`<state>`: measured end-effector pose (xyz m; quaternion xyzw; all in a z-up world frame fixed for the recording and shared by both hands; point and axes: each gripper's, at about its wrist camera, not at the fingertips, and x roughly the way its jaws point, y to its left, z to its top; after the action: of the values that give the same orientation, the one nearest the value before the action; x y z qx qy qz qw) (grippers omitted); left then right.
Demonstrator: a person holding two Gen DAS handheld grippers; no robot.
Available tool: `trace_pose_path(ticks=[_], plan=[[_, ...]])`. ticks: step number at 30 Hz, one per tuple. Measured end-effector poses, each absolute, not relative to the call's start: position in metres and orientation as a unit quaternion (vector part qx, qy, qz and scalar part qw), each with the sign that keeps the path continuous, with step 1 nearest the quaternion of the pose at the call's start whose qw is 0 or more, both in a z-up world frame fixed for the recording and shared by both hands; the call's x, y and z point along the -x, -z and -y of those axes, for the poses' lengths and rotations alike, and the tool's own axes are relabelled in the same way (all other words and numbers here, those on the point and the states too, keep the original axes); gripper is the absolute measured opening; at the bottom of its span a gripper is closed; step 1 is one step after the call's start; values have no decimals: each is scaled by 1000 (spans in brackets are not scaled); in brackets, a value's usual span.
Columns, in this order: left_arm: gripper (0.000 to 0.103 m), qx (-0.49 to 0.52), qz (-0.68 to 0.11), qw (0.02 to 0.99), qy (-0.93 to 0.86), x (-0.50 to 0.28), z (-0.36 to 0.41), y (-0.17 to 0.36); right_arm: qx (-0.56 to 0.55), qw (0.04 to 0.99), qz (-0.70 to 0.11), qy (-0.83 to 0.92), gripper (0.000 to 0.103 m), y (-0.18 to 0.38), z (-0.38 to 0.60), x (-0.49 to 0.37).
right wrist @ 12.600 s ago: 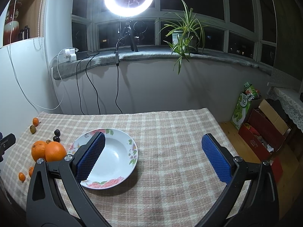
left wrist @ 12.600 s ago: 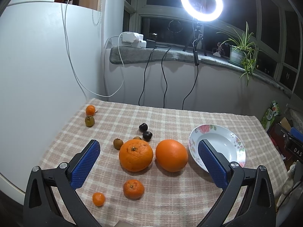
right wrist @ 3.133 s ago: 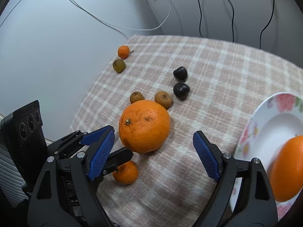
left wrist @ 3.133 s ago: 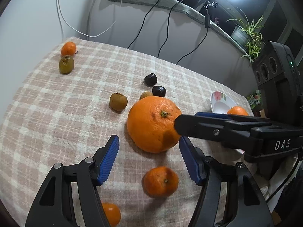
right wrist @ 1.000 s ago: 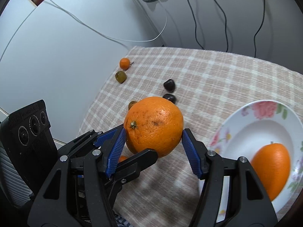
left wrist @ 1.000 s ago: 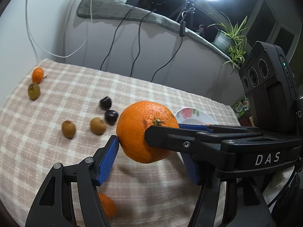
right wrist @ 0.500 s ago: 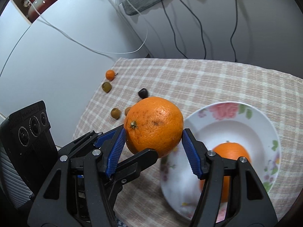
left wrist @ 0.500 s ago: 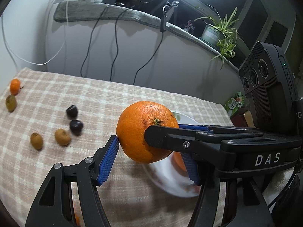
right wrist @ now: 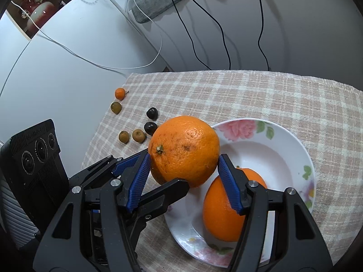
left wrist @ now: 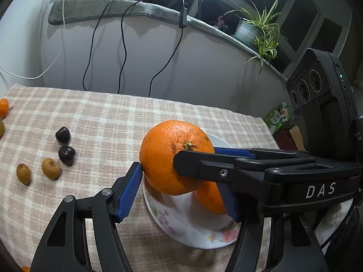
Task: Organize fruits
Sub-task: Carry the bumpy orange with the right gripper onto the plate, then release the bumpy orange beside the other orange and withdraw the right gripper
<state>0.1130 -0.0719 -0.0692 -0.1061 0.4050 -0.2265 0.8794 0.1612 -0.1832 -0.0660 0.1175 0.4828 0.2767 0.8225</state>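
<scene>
The large orange [right wrist: 185, 150] sits in the air above the near-left rim of the floral plate [right wrist: 304, 156], pinched from two directions at once. The right gripper [right wrist: 184, 174] presses its blue pads [right wrist: 229, 189] against the fruit's left and right flanks, stem end turned toward the camera. The left gripper [left wrist: 179, 192] reaches in crosswise; its left pad touches the orange's lower left side, while its other pad is mostly hidden behind the right gripper's black finger (contact there cannot be confirmed). A second orange [right wrist: 223, 208] lies in the plate, below and right of the held one. On the checked tablecloth [left wrist: 109, 117] to the left rest two dark chestnuts [left wrist: 62, 134], two small brownish fruits [left wrist: 51, 168], and farther off, a small tangerine [right wrist: 120, 93] beside a greenish fruit [right wrist: 116, 107].
</scene>
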Motion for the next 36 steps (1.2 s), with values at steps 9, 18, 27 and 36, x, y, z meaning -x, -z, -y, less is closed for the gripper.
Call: trace_pose_path(ticks=[9, 18, 27, 36], plan=[[64, 100, -404, 880, 229, -113, 75, 67, -108, 836, -472, -259, 65, 62, 185, -158], [65, 94, -390, 886, 232, -107, 72, 57, -118, 848, -453, -249, 68, 50, 196, -151], [65, 87, -382, 890, 232, -93, 70, 53, -115, 859, -437, -241, 68, 40, 198, -137], [65, 79, -370, 897, 229, -77, 63, 47, -119, 868, -420, -237, 68, 31, 199, -121]])
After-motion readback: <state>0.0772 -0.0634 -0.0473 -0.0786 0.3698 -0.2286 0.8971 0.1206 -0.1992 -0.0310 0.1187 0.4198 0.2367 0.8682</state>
